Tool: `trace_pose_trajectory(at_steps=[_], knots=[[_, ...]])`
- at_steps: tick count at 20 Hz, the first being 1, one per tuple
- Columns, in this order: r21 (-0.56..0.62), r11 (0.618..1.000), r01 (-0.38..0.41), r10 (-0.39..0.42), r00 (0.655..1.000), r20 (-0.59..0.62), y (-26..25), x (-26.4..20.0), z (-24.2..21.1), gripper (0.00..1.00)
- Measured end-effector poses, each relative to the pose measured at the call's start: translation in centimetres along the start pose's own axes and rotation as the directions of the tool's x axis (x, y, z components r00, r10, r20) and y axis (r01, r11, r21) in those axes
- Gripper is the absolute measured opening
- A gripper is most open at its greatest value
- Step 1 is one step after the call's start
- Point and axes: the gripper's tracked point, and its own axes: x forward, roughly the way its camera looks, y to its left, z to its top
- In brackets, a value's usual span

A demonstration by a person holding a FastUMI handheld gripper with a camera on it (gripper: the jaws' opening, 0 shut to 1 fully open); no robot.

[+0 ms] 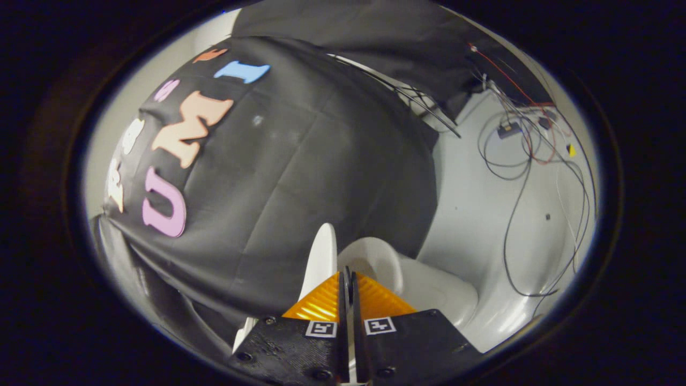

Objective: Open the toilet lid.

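Observation:
The white toilet lid (320,257) is raised and I see it edge-on, rising just ahead of my fingers on the left side. Its lower part runs down behind the left finger (316,305). My gripper (348,274) has its fingers pressed almost together, and a thin white strip of the lid shows in the slit between them. To the right of the lid, beyond the right finger (378,303), the white seat and bowl opening (375,260) lie uncovered. The toilet's body (445,297) extends further right.
The black cloth wall (300,161) hangs close behind the lid. A pale wall (482,214) to the right carries loose black and red cables (520,161) and a small box (508,129). The cables dangle down near the toilet's body.

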Motion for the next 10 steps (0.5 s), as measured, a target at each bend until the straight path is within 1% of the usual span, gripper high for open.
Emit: trace_pose_trajectory(at_steps=[2,5,7,10], knots=[[-0.083,0.996,-0.02,0.022,1.0,0.016,2.9,-0.8,0.4,0.05],[-0.194,0.978,-0.075,0.082,0.996,0.031,8.5,-2.1,0.3,0.05],[-0.264,0.959,-0.104,0.115,0.993,0.028,12.5,-2.5,-0.2,0.05],[-0.369,0.92,-0.135,0.151,0.988,0.015,18.2,-2.8,-1.3,0.04]])
